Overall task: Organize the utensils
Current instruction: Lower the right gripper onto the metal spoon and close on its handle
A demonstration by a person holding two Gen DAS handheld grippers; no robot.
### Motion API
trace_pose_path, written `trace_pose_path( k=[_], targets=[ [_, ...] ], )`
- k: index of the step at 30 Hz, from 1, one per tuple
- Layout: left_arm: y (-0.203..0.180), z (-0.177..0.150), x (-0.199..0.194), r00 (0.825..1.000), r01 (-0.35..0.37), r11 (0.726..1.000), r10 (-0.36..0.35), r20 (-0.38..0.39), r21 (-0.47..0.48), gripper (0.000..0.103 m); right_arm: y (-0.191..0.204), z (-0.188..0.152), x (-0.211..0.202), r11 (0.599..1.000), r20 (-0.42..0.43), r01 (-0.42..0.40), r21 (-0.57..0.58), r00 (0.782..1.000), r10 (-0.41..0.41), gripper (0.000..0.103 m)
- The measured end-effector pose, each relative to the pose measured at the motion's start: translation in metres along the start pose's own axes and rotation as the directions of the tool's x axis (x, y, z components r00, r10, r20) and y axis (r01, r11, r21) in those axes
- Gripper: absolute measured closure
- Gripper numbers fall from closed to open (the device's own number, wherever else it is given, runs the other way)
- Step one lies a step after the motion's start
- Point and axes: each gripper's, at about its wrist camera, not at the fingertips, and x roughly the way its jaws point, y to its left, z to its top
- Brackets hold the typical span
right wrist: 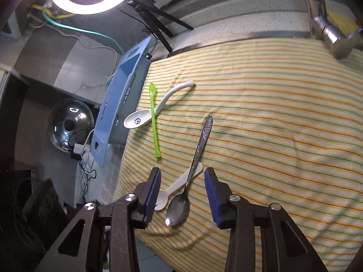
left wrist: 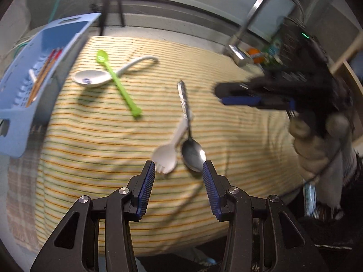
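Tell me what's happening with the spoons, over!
Left gripper and right gripper open, empty. Metal spoon crosses white spork on striped cloth. Nothing blocking. Over.

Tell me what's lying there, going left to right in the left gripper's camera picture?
Blue basket → white ceramic soup spoon → white plastic spork → metal spoon → right gripper. The green plastic spoon crosses the soup spoon, so I skipped it.

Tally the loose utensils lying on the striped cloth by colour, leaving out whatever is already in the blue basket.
White: 2, ceramic soup spoon and plastic spork
Green: 1, plastic spoon
Silver: 1, metal spoon
Total: 4
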Motion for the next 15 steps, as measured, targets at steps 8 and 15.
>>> trace_pose_path(
  k=[8,15],
  targets=[
    [-0.018,0.0,0.023,0.998,0.034,0.998,-0.031,-0.056,0.059,0.063,-0.022,0.018,0.036,0.994,-0.047,-0.005,0.111,0.999,0.01,0.079],
    [-0.018,-0.007,0.043,0.997,0.023,0.999,-0.019,-0.081,0.039,0.063,-0.011,0.025,0.055,0.998,-0.088,0.041,0.057,0.995,-0.035,0.082]
  ],
)
